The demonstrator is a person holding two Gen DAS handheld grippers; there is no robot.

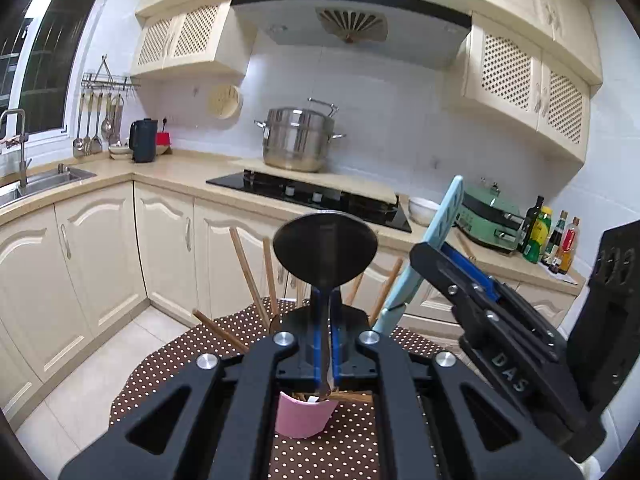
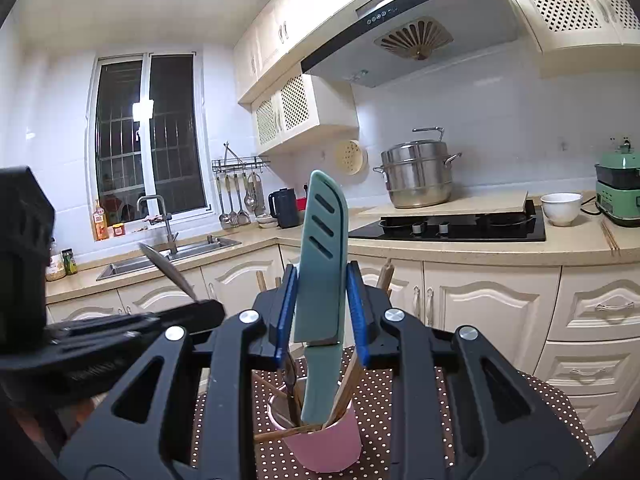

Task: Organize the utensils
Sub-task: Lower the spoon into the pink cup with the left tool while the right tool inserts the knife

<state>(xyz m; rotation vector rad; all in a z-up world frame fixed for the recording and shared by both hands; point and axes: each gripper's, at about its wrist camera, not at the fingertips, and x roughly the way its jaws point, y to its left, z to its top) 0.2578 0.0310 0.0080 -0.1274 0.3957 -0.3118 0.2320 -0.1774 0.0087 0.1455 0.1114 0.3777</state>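
Note:
A pink cup (image 1: 302,416) (image 2: 324,444) stands on a brown polka-dot table (image 1: 168,364) and holds several wooden chopsticks (image 1: 248,272). My left gripper (image 1: 326,340) is shut on a metal spoon (image 1: 325,250), bowl up, handle end in the cup. My right gripper (image 2: 322,316) is shut on a light-blue sheathed knife (image 2: 322,248), upright, its handle end in the cup. The right gripper (image 1: 492,312) with the knife (image 1: 436,240) also shows in the left wrist view; the spoon (image 2: 166,266) shows in the right wrist view.
Behind the table run cream cabinets and a counter with a black stove (image 1: 316,200), a steel pot (image 1: 298,140), a white bowl (image 2: 560,208), a green appliance (image 2: 618,196), bottles (image 1: 552,240) and a sink (image 2: 168,256).

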